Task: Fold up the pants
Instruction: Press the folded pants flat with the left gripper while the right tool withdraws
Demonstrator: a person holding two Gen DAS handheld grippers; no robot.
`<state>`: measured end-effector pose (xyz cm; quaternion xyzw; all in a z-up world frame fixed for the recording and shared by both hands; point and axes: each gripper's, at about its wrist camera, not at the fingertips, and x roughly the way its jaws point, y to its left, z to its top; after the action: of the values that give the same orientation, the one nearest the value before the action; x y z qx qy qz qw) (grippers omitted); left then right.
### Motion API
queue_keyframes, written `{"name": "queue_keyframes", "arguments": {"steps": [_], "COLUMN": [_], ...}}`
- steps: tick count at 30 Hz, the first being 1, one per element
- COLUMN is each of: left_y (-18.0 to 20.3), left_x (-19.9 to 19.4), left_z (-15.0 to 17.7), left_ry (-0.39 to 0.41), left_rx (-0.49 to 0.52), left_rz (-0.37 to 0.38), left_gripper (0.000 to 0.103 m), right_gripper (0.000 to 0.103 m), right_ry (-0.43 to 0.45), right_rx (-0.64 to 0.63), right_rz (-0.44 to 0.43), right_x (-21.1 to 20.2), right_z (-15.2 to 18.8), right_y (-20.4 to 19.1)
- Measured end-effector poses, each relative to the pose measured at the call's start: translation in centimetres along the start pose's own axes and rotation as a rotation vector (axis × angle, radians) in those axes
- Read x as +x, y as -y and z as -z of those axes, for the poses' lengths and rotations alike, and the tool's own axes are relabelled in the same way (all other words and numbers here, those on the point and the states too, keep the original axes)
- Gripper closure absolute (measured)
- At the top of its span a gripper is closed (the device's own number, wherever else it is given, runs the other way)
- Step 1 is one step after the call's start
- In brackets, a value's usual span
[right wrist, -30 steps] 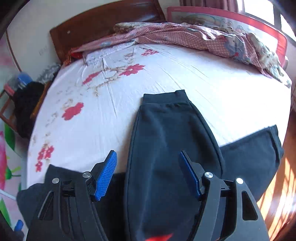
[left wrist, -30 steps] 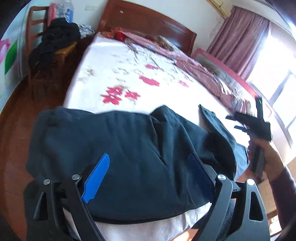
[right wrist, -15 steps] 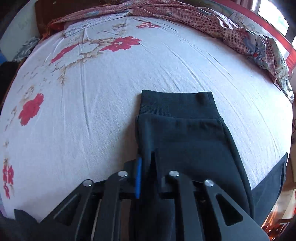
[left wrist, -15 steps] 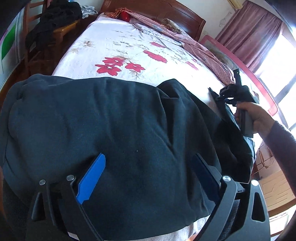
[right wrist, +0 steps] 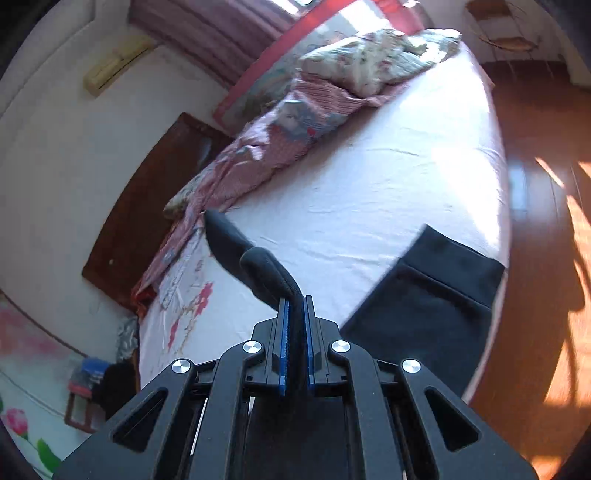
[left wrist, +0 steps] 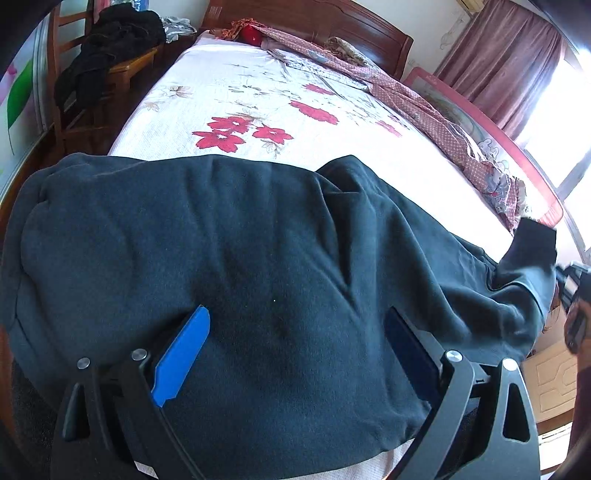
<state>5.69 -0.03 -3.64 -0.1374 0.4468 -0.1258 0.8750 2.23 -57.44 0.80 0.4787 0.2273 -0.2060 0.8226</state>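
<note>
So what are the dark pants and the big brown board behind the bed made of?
The pants look like soft, matte fleece or sweatshirt knit: fuzzy surface, ribbed cuff, puffy folds. The headboard looks like varnished wood: reddish-brown with a slight shine.

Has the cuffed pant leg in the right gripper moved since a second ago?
Yes. The right gripper has lifted the pant leg off the bed; it lay flat on the sheet before.
</note>
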Motion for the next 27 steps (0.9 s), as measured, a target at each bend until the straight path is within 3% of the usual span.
{"name": "queue_keyframes", "arguments": {"steps": [4,9,12,15,17,18,20,21,22,24,27], "left_y": [-0.1,-0.7,-1.3,-1.1,-1.2,-1.3,-1.3,-1.2,-1.1,-0.8,-0.9], "left_x": [0.2,0.5,0.5,0.6,0.7,0.6,0.6,0.7,0.8,0.9,0.7], "left_z": [-0.4,-1.1,-1.3,-1.3,-1.3,-1.3,-1.1,-1.0,-1.0,-0.9,-0.8], "left_ry": [-0.01,-0.009,0.003,0.0,-0.003,0.0,0.006,0.007,0.007,0.008,0.02], "left_rx": [-0.017,-0.055,-0.092,-0.078,-0.069,-0.068,-0.058,-0.048,-0.038,-0.021,-0.025], "left_rz": [-0.024,-0.075,-0.071,-0.083,-0.079,-0.071,-0.062,-0.064,-0.066,-0.071,-0.06], "left_gripper": [0.008,0.008,0.008,0.008,0.008,0.007,0.006,0.005,0.004,0.002,0.002], "right_gripper": [0.097,0.097,0.097,0.096,0.095,0.095,0.095,0.087,0.067,0.051,0.051], "right_ry": [-0.074,-0.026,-0.02,-0.046,-0.052,-0.046,-0.111,-0.163,-0.223,-0.359,-0.516], "right_rx": [0.107,0.181,0.198,0.13,0.096,0.04,-0.236,-0.382,-0.495,-0.64,-0.934], "right_rz": [0.059,0.053,0.142,0.385,0.461,0.396,0.213,0.119,-0.006,-0.244,-0.332], "right_x": [2.8,2.3,1.0,0.5,-0.6,-1.0,-0.3,0.3,0.9,2.3,5.7], "right_z": [3.5,4.1,4.2,4.4,4.6,4.6,4.7,5.3,6.3,8.8,14.7], "right_y": [7.8,8.7,9.4,9.5,8.7,7.2,1.0,-2.8,-6.5,-12.9,-21.3]}}
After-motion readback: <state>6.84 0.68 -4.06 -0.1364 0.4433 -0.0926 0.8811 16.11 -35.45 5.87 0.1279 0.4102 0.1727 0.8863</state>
